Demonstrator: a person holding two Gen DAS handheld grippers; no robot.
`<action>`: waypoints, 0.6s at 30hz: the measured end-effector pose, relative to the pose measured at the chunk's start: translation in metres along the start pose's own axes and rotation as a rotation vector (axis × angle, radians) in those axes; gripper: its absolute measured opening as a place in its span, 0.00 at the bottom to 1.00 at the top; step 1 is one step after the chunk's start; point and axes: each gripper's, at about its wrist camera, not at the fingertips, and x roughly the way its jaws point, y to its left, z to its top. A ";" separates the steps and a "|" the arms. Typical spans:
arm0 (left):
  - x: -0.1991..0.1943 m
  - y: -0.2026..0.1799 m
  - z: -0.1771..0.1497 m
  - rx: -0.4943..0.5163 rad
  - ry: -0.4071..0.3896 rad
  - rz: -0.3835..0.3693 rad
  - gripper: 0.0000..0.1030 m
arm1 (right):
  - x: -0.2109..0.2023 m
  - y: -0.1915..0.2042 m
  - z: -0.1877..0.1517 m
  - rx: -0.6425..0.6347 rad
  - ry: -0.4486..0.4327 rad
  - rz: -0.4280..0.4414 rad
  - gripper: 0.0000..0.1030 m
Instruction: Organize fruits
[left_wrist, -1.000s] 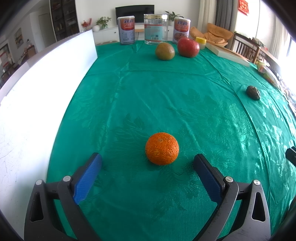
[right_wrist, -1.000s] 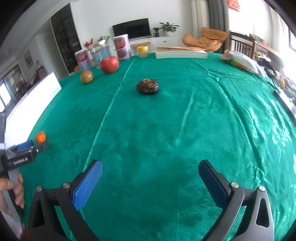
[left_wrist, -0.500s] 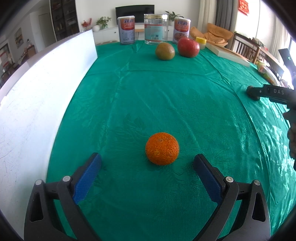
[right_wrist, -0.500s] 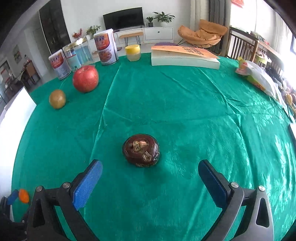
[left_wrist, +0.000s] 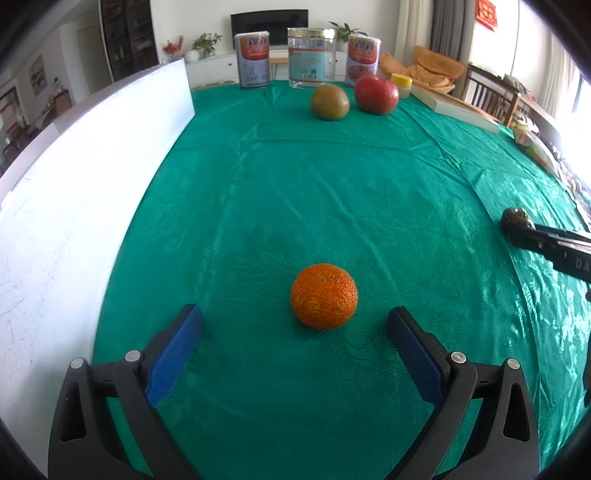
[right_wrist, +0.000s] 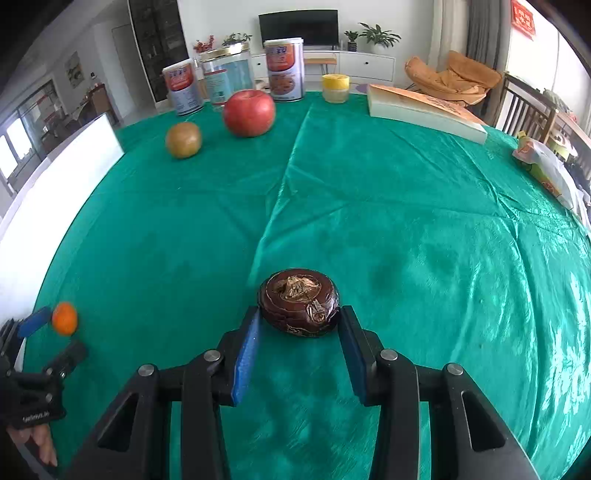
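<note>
An orange (left_wrist: 323, 295) lies on the green tablecloth (left_wrist: 332, 177), just ahead of and between the tips of my left gripper (left_wrist: 294, 315), which is open and clear of it. My right gripper (right_wrist: 300, 314) is closing its jaws around a dark brown wrinkled fruit (right_wrist: 298, 295). Both blue pads (right_wrist: 245, 354) meet the fruit's sides while it rests on the cloth. At the far end sit a red apple (right_wrist: 249, 112) and a brownish-green round fruit (right_wrist: 183, 139). The left wrist view catches the dark fruit (left_wrist: 516, 218) at its right edge.
A white board (left_wrist: 85, 192) runs along the table's left side. Two cans (right_wrist: 284, 70) and a clear jar (right_wrist: 227, 72) stand at the back, with a small yellow jar (right_wrist: 335, 88), a book (right_wrist: 424, 112) and a plastic bag (right_wrist: 546, 166) to the right.
My right gripper moved forward up to the dark fruit and its jaws went from wide open to closed against the fruit's sides. The left gripper and the orange stayed put.
</note>
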 end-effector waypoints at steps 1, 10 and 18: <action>0.000 0.000 0.000 0.000 0.000 0.000 0.98 | -0.005 0.009 -0.011 -0.016 0.001 0.016 0.41; 0.000 0.000 0.000 0.000 0.000 0.000 0.98 | -0.040 0.064 -0.074 -0.114 -0.052 0.059 0.41; 0.000 0.000 0.000 0.000 0.000 0.000 0.98 | -0.041 0.010 -0.073 0.169 -0.018 0.480 0.41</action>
